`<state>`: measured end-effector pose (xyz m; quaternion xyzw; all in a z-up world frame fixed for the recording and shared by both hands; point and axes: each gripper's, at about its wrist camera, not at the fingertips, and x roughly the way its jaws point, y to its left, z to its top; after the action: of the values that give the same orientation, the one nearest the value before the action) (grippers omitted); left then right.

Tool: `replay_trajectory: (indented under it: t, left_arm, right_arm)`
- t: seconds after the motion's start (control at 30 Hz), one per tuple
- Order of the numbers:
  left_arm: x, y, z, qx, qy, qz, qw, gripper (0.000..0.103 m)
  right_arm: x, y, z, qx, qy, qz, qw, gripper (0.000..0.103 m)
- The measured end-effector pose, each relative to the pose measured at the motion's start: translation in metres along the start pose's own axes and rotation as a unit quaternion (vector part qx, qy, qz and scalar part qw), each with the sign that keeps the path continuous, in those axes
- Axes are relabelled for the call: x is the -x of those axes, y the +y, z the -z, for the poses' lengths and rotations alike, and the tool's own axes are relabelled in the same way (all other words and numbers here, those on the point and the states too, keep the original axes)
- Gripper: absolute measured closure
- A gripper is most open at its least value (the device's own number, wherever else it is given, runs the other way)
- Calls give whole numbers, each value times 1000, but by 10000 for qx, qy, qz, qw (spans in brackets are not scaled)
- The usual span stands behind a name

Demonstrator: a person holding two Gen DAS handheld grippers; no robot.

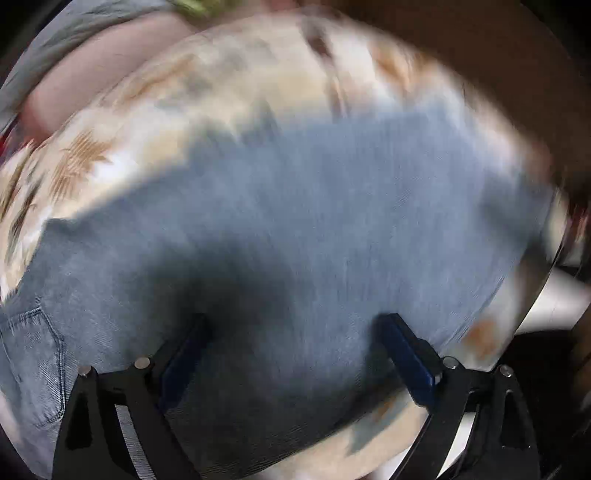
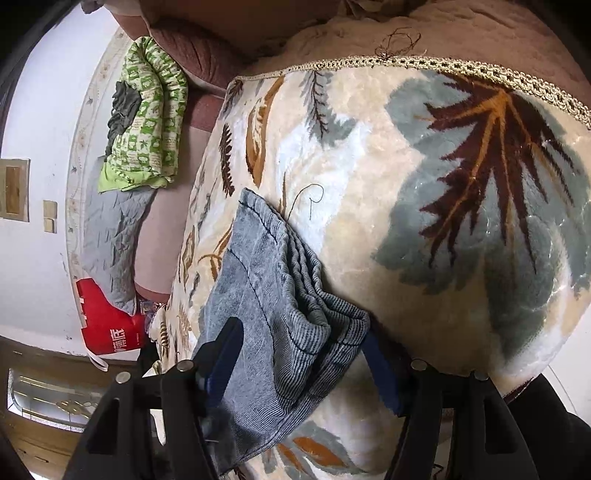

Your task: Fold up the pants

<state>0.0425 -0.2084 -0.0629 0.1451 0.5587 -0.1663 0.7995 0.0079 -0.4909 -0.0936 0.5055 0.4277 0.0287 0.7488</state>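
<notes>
Light blue denim pants (image 1: pixel 295 229) lie flat on a cream blanket with a leaf print (image 1: pixel 166 96); this view is blurred by motion. My left gripper (image 1: pixel 295 332) is open just above the denim, fingers wide apart, holding nothing. In the right wrist view a folded stack of the pants' layers (image 2: pixel 273 295) lies on the same blanket (image 2: pixel 424 206). My right gripper (image 2: pixel 299 350) is open, its fingers standing on either side of the folded end, not closed on it.
A green patterned quilt (image 2: pixel 147 122), a grey pillow (image 2: pixel 110 236) and a red bag (image 2: pixel 107 325) lie at the left beside a white wall (image 2: pixel 33 258). A brown cover (image 2: pixel 332 33) lies beyond the blanket's braided edge.
</notes>
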Motion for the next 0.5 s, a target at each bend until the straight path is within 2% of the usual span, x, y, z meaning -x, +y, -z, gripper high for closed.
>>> replay_trajectory:
  t: [0.03, 0.1, 0.13, 0.23, 0.3, 0.33, 0.37, 0.4, 0.43, 0.5]
  left_arm:
    - [10, -6, 6, -126, -278, -92, 9995, 9]
    - [24, -14, 12, -243, -126, 669, 9974, 9]
    - [33, -15, 12, -266, -277, 918, 9950, 9]
    - [46, -5, 6, -89, -701, 339, 9969, 9]
    - [40, 7, 5, 299, -675, 315, 9968, 9]
    - [27, 7, 4, 338, -489, 243, 9979, 9]
    - [9, 1, 8, 186, -20, 103, 9998, 9]
    - [4, -8, 19, -19, 78, 7, 10000, 8]
    - [16, -13, 23, -197, -308, -50, 9993, 9]
    - [30, -13, 24, -127, -304, 445, 9985, 9]
  right_arm:
    - [0, 0, 0, 4, 7, 3, 10000, 34]
    - [0, 0, 0, 25, -2, -8, 10000, 34]
    - [0, 0, 0, 19, -4, -9, 10000, 34]
    - [0, 1, 1, 16, -19, 10, 10000, 33]
    - [-1, 2, 0, 41, -8, 20, 10000, 33]
    - [-1, 2, 0, 42, -2, 0, 10000, 33]
    - [0, 1, 0, 40, 4, -27, 10000, 33]
    - [-1, 0, 0, 40, 10, -38, 10000, 33]
    - [-1, 0, 0, 46, 18, -33, 10000, 33]
    - [-1, 2, 0, 105, 18, -12, 9999, 33]
